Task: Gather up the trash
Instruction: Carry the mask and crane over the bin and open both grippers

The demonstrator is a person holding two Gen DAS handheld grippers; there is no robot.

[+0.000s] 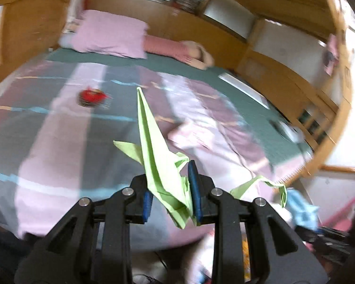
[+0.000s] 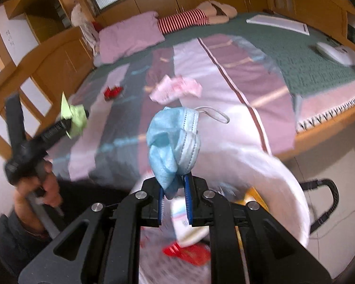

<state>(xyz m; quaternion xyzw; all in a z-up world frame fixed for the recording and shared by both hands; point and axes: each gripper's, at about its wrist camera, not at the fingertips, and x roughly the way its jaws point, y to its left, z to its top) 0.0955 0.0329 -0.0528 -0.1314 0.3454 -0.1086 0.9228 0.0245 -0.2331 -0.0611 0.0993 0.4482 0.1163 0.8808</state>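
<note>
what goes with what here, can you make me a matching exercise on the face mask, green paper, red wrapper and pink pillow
Column one:
1. face mask
2. green paper
3. red wrapper
4. pink pillow

Column two:
A. lying loose on the striped bedspread
B. held in the left claw
C. at the head of the bed
D. held in the right claw

Pairs: 1-D, 2-B, 3-A, 4-C

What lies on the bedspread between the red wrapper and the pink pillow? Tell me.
Nothing: in the right wrist view only bare striped bedspread runs from the red wrapper to the pink pillow.
</note>
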